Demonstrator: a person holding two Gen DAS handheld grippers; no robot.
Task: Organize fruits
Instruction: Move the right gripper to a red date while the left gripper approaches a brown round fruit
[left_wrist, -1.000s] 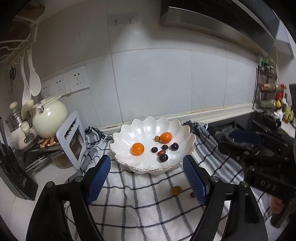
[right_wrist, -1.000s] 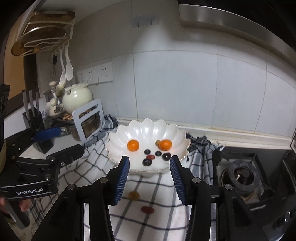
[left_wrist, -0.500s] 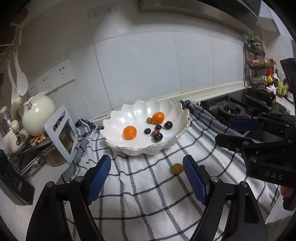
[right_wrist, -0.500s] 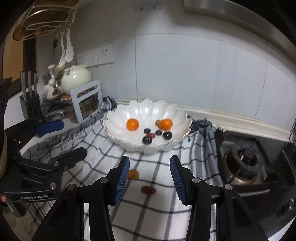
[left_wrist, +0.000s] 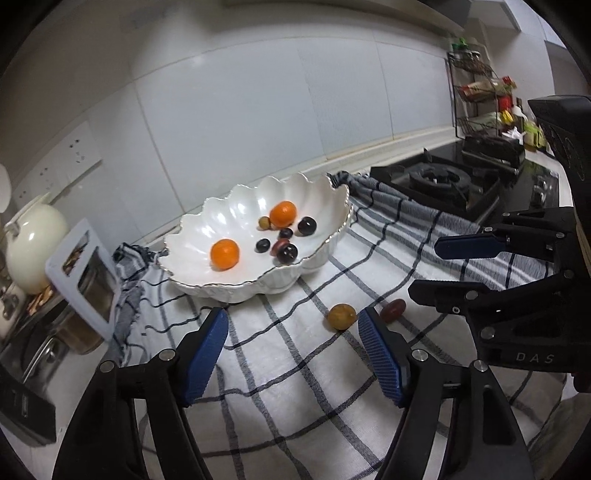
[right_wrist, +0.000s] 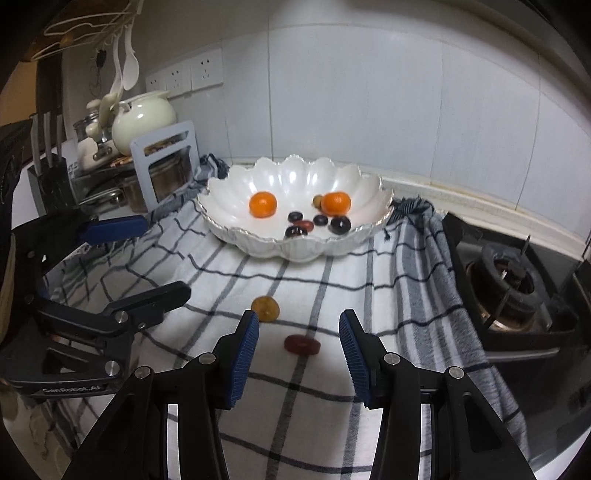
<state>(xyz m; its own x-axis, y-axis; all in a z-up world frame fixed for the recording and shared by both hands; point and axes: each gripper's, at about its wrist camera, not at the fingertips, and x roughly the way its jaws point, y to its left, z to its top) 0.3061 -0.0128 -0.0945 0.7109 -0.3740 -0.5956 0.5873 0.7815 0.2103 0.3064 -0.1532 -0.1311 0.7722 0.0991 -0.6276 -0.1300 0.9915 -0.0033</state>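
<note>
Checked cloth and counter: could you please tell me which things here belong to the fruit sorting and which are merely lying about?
Job: white scalloped bowl, two oranges, dark grapes, loose yellow fruit, loose red fruit.
Lying about: cream teapot, gas burner, wall sockets.

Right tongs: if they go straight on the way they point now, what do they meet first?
Probably the dark red fruit on the checked cloth, lying just ahead between the open right tongs. Depth is unclear.

White scalloped bowl (right_wrist: 295, 236) on checked cloth (right_wrist: 332, 387): two oranges (right_wrist: 263, 204), several dark grapes (right_wrist: 340, 224) inside. In front of bowl, loose on cloth: yellow-brown fruit (right_wrist: 265, 308), red oblong fruit (right_wrist: 301, 344) near it.
</note>
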